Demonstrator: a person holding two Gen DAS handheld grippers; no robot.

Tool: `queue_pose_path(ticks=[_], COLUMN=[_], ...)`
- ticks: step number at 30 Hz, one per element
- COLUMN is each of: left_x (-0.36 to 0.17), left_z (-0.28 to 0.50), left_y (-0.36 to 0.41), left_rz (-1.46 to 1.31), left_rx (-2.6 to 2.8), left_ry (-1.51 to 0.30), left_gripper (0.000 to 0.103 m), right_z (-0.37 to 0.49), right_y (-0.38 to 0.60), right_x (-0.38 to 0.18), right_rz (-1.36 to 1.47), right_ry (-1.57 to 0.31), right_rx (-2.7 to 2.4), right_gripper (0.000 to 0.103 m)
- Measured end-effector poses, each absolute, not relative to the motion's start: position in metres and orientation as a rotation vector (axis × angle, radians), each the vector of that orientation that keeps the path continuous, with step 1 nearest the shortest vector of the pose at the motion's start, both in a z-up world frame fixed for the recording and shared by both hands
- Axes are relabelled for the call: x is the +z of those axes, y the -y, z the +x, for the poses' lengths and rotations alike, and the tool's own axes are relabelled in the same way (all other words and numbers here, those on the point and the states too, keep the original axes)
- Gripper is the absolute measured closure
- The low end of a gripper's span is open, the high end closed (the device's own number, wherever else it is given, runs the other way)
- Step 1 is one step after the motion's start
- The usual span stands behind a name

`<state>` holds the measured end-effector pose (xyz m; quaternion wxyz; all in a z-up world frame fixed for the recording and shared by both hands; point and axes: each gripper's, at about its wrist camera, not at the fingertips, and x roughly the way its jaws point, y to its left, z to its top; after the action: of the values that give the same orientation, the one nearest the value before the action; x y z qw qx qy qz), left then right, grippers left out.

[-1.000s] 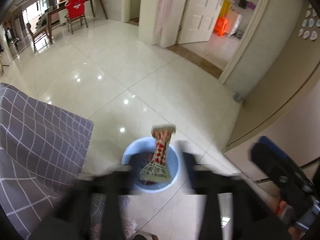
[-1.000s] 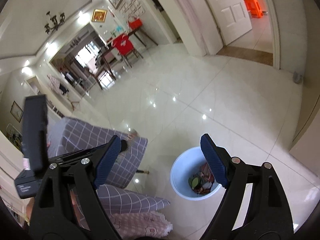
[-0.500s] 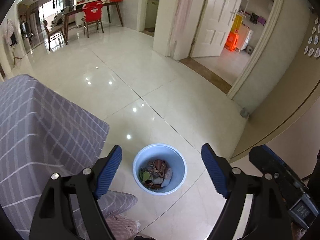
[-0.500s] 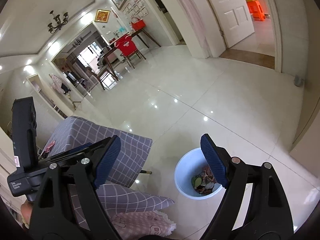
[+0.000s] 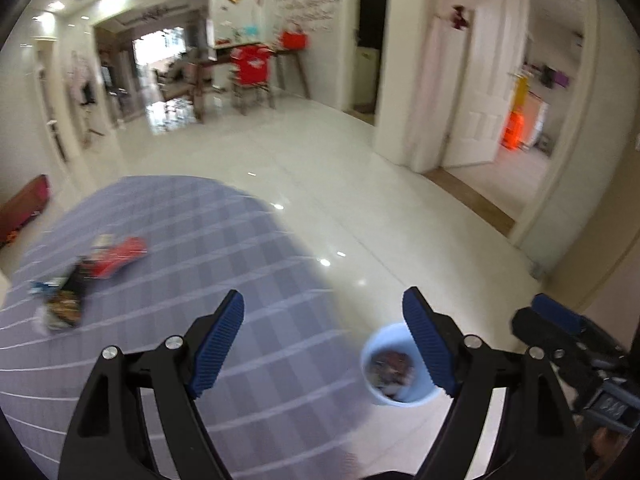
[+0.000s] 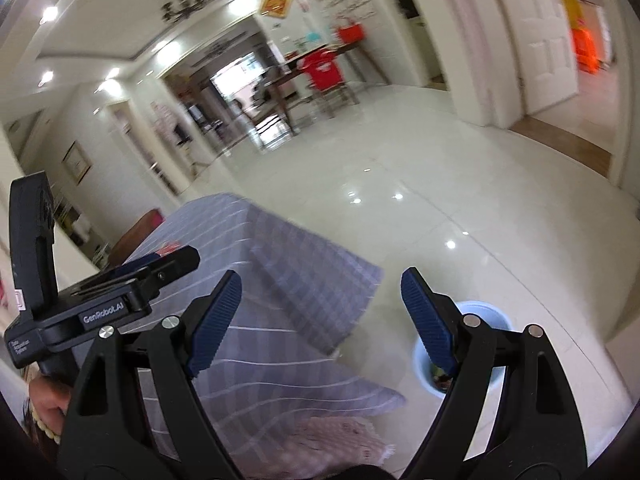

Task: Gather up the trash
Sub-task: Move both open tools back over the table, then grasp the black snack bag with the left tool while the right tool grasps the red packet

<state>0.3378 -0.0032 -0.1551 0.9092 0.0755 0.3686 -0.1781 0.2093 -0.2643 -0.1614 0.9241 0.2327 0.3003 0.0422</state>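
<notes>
A red-and-white crumpled wrapper that hung over the bin a second ago is gone from between the jaws; it is taken to be among the litter now in the round light-blue plastic bin [image 5: 400,372], which sits on the glossy white tiled floor [image 5: 360,184] at lower right of the left wrist view. The view has since been swung from the bin toward the grey checked tablecloth [image 5: 192,248], which now fills the lower left of that frame. The left gripper [image 5: 324,340] has just been opened further; its blue ribbed pads [image 5: 218,338] are spread wide with nothing between them. The right gripper [image 6: 322,316] is likewise spread and empty, unchanged in width. One drop is judged finished and the next pick is being approached.

Counts: one bin, partly hidden behind the right finger in both views. Two grippers, four blue pads in all. On the cloth at left of the left wrist view, remaining trash is seen blurred: one red flat wrapper [image 5: 120,256], one dark packet with a printed face [image 5: 66,304], and small blue-white scraps beside it, number not tellable. A pinkish fringed cloth [image 6: 332,444] lies at the bottom of the right wrist view. One red chair [image 5: 252,68] stands at the far table. At least two pieces are judged still to be collected.
</notes>
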Motion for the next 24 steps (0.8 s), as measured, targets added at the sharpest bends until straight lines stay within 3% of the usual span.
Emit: queue_pose_path(ticks=[10, 21, 24], left_x=[-0.159, -0.191, -0.197], left_z=[0.388, 0.429, 0.437], left_y=[-0.149, -0.185, -0.18], left_rz=[0.215, 0.283, 0.321], left_rx=[-0.078, -0.043, -0.055], left_ry=[-0.772, -0.836, -0.856], left_gripper=[0.023, 0.024, 0.037], right_z=[0.3, 0.376, 0.39], right_y=[0.121, 0.045, 0.035], right_x=[-0.151, -0.166, -0.17], right_rz=[0.304, 0.199, 0.187], right_ry=[-0.694, -0.784, -0.798], right_rx=[0.253, 0.306, 0.312], right_gripper=[0.022, 0.022, 0.022])
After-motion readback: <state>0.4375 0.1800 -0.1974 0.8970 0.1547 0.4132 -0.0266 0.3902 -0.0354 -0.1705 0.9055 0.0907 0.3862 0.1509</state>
